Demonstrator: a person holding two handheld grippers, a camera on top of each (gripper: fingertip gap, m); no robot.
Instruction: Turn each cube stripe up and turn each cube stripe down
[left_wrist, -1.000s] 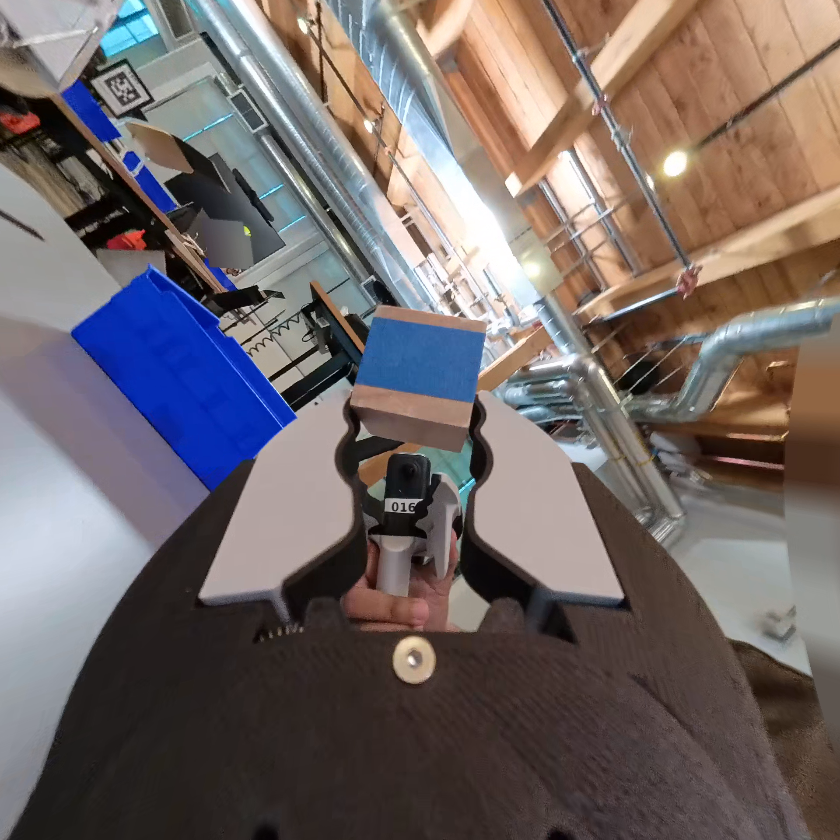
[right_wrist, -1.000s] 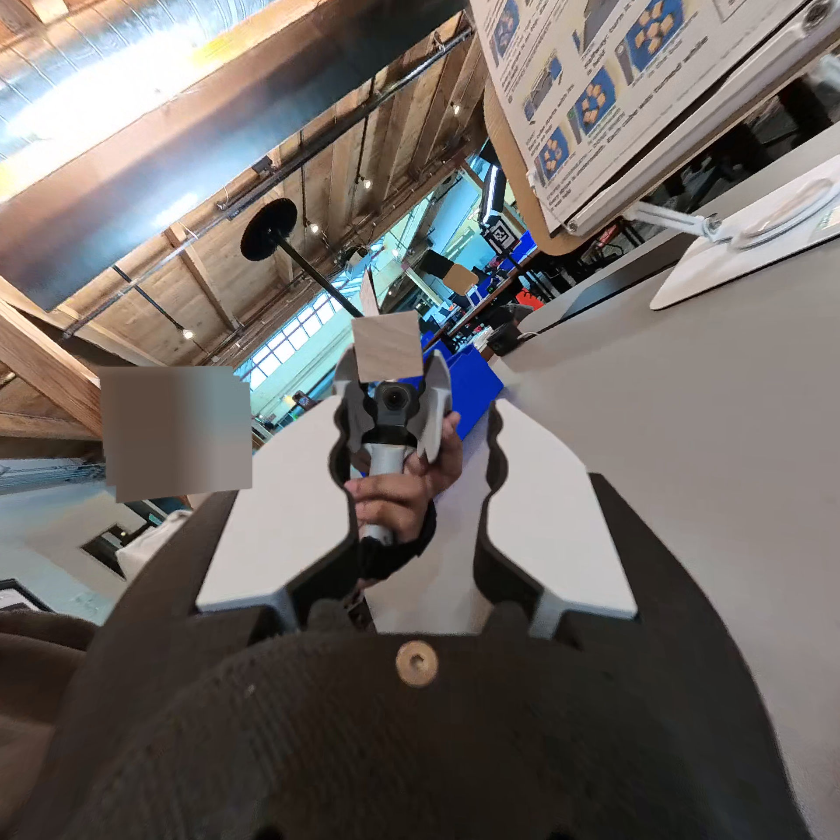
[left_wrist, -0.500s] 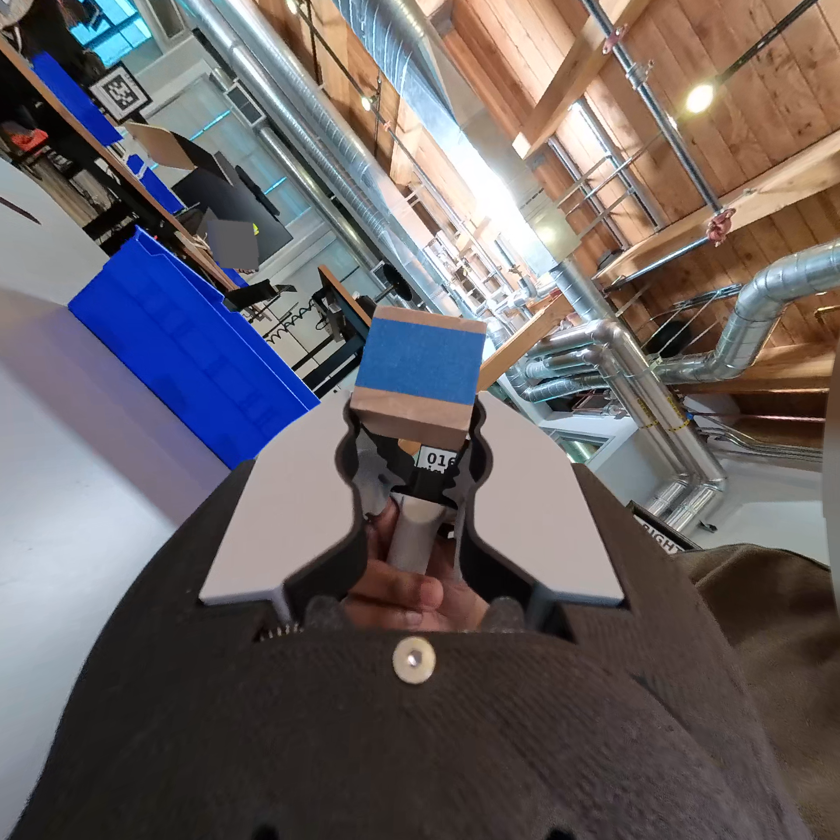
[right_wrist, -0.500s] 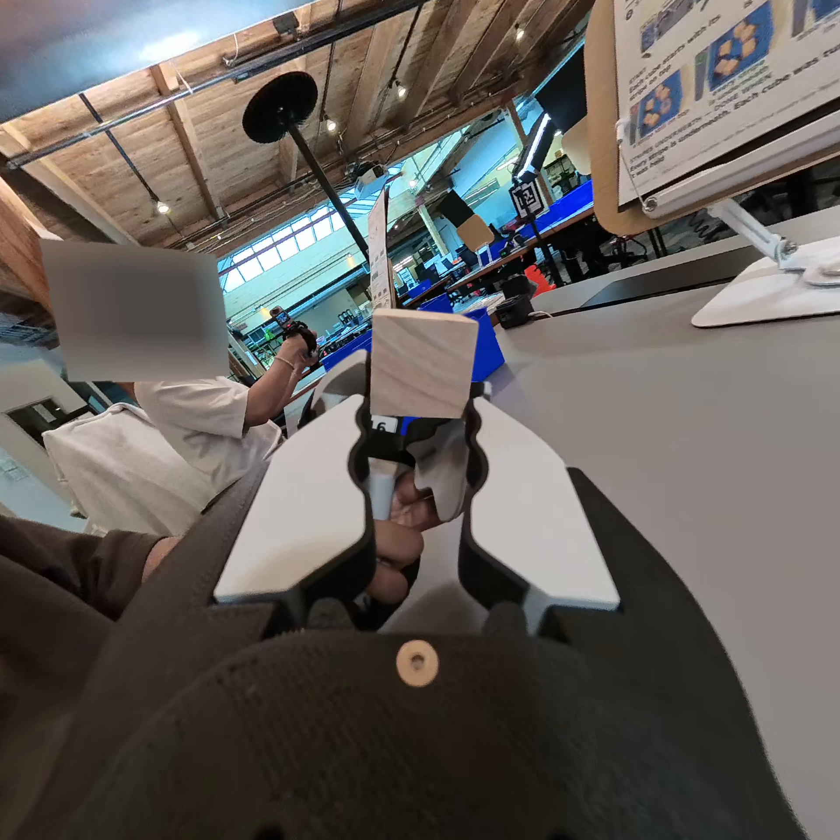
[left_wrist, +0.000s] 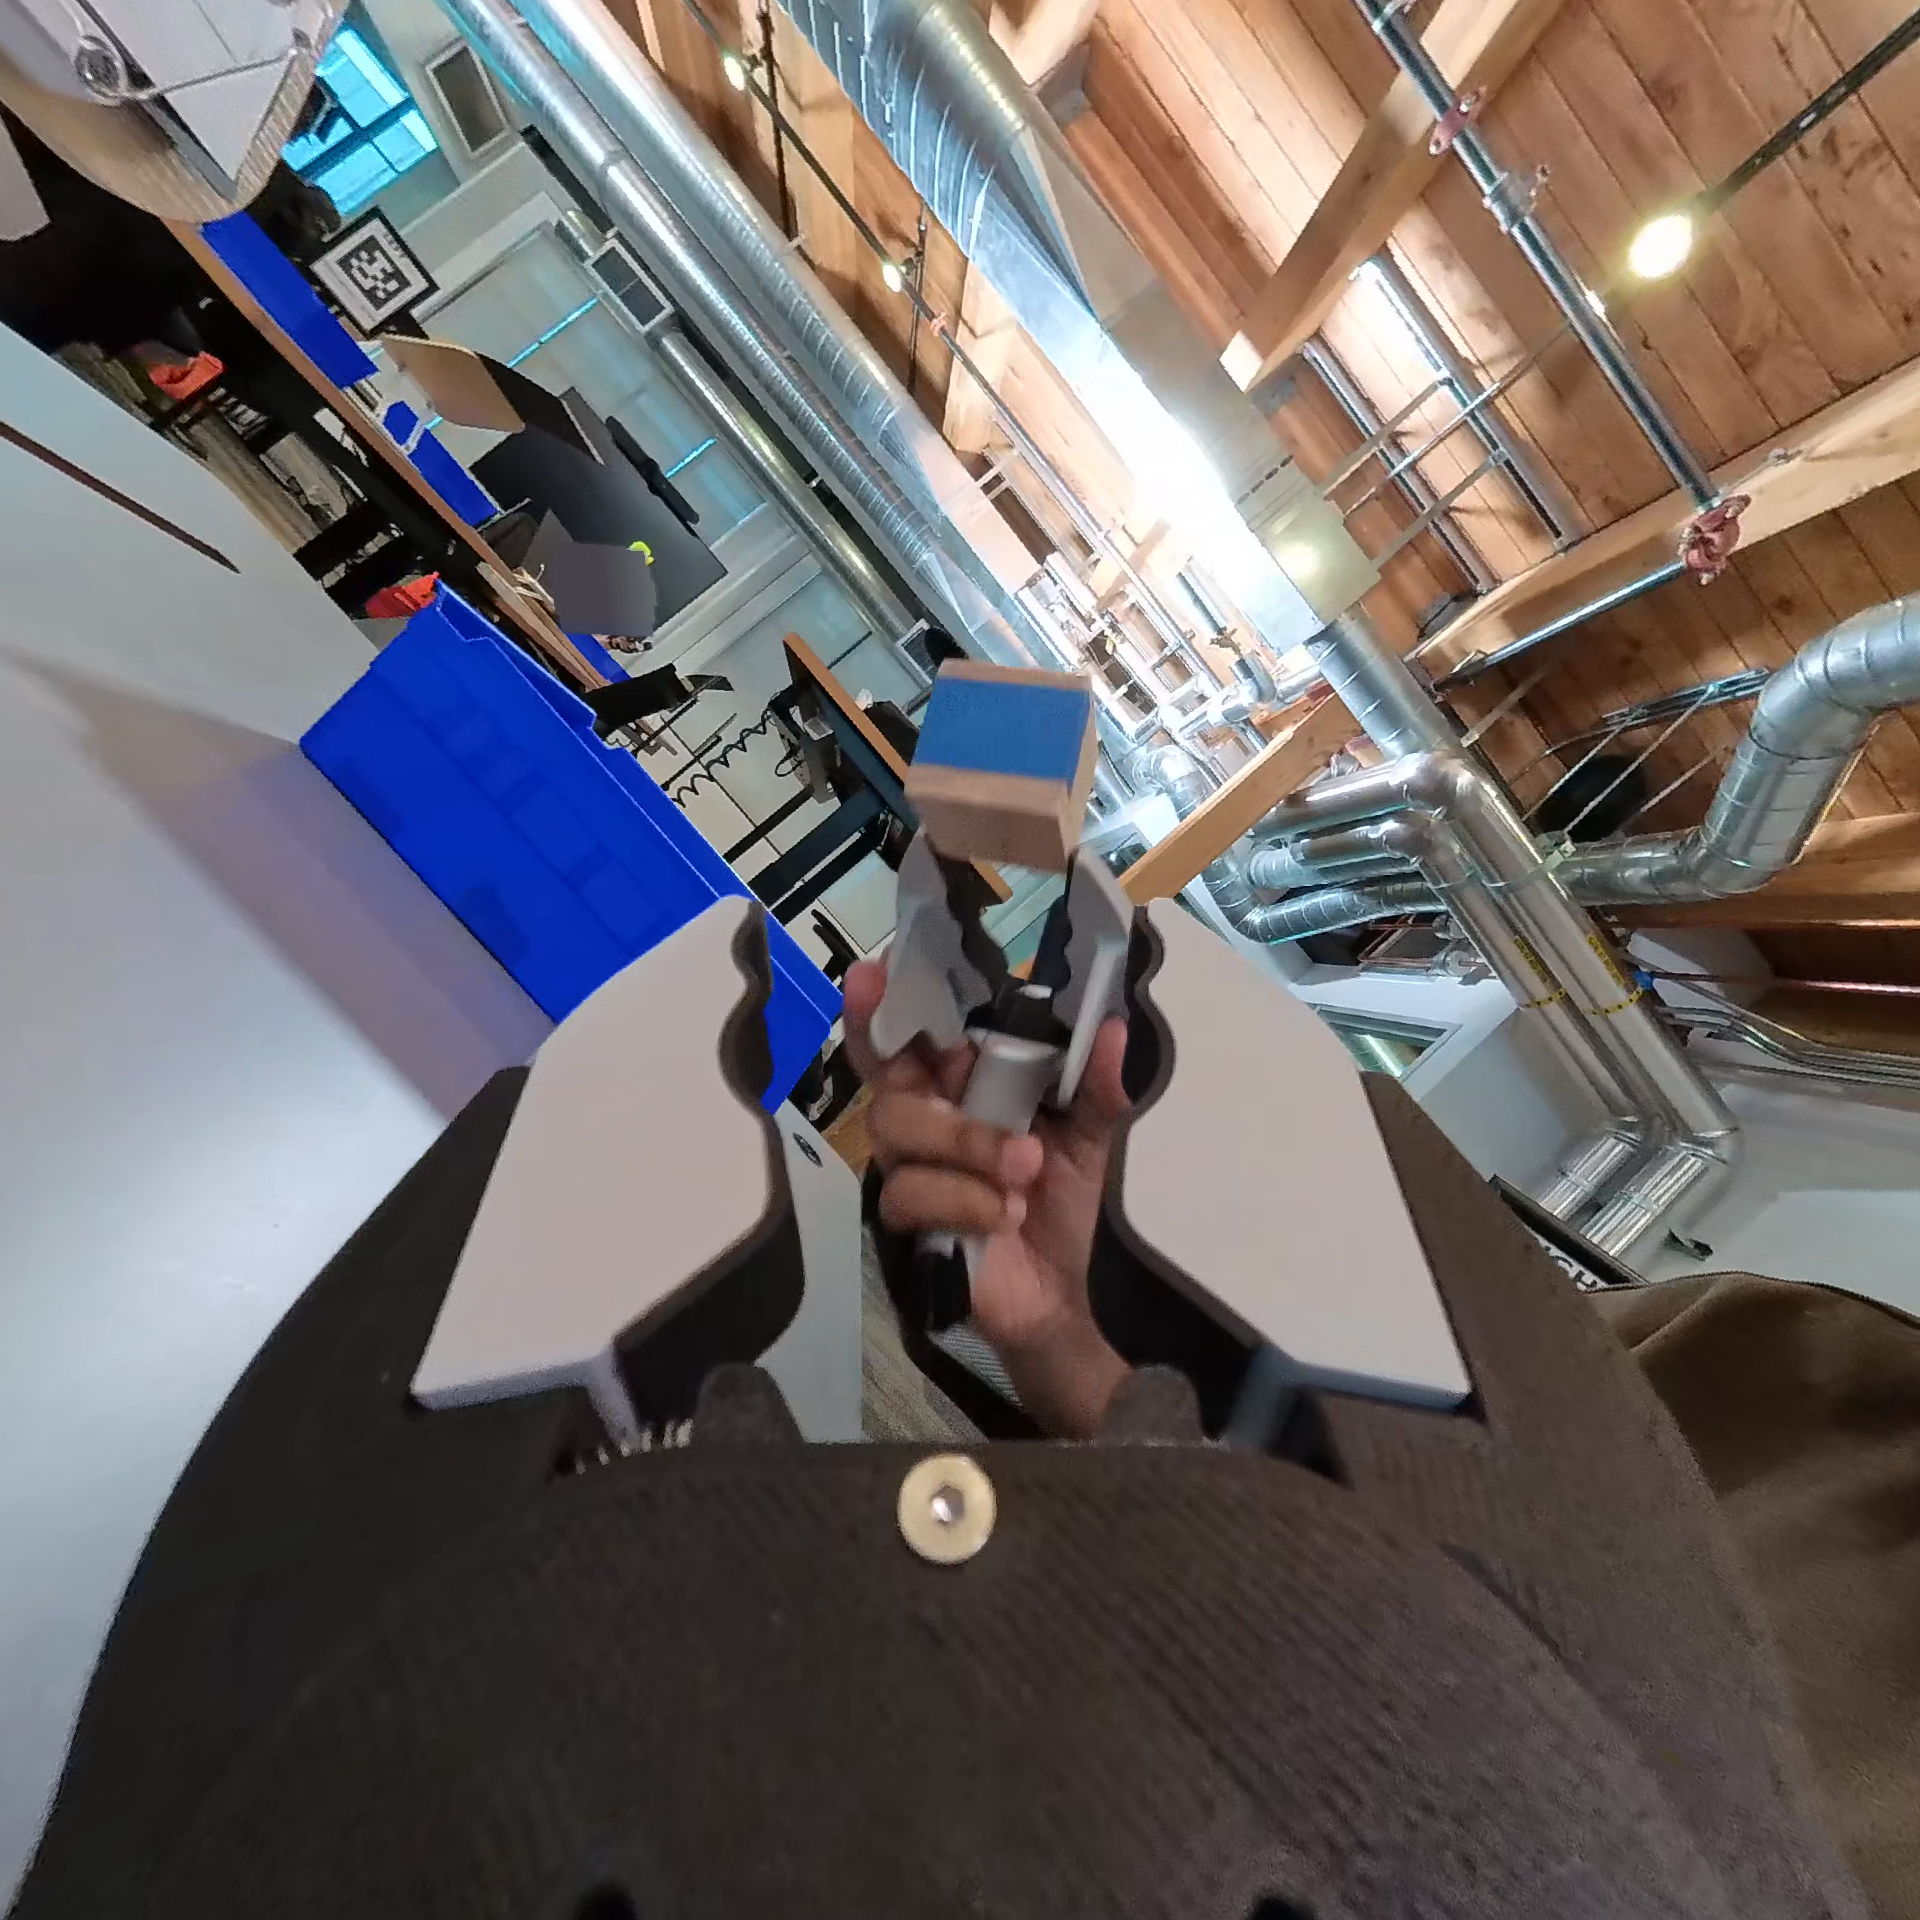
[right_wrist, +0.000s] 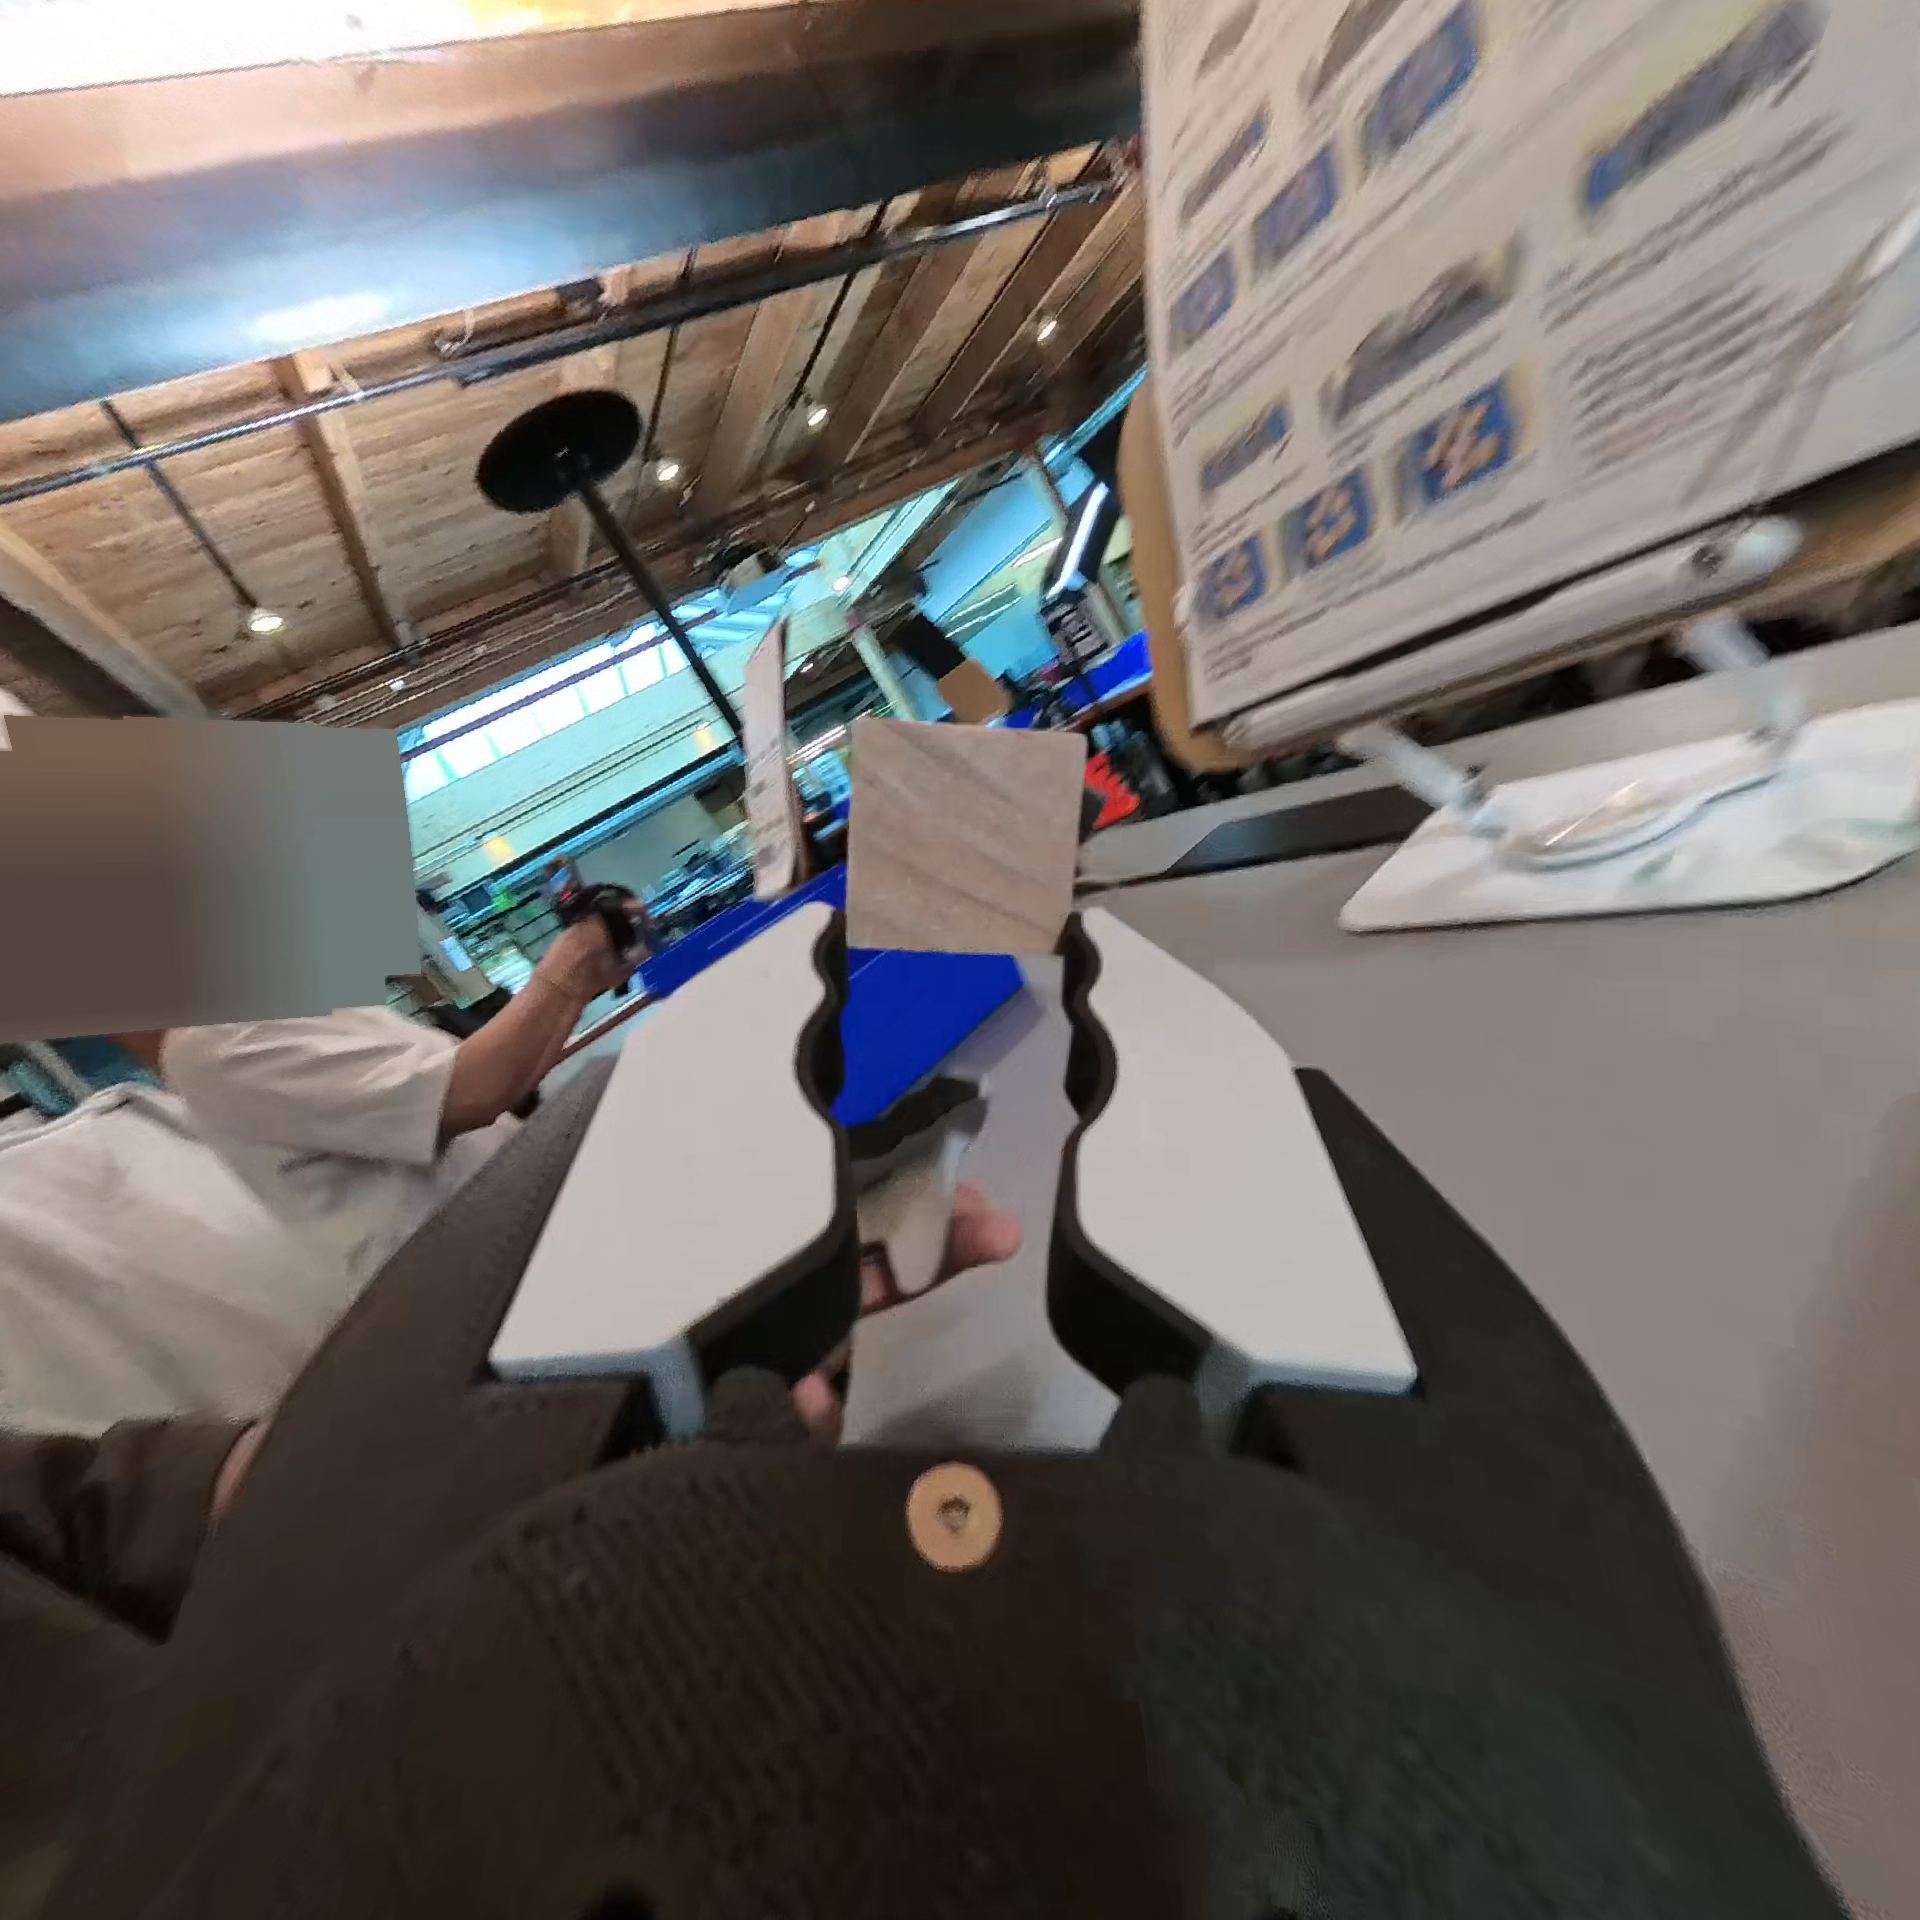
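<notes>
A wooden cube (right_wrist: 961, 836) with a blue stripe is held up in the air. My right gripper (right_wrist: 956, 925) is shut on it, with both fingertips pressed on its lower sides. In the right wrist view only a plain wood face shows. In the left wrist view the cube (left_wrist: 997, 769) shows its blue stripe face toward me, clamped by the right gripper (left_wrist: 997, 894) in a hand. My left gripper (left_wrist: 945, 925) is open and empty, with its fingers (left_wrist: 644, 1122) spread wide and nearer than the cube, apart from it.
A blue bin (left_wrist: 540, 821) stands on the grey table (right_wrist: 1507, 1143) behind the grippers and also shows in the right wrist view (right_wrist: 914, 997). An instruction board (right_wrist: 1507, 312) on a white base (right_wrist: 1621, 842) stands at the right. A person in a white shirt (right_wrist: 260, 1143) is at the left.
My left gripper held the cube, then opened and drew back from it. My right gripper closed on the cube from the other side and now holds it alone.
</notes>
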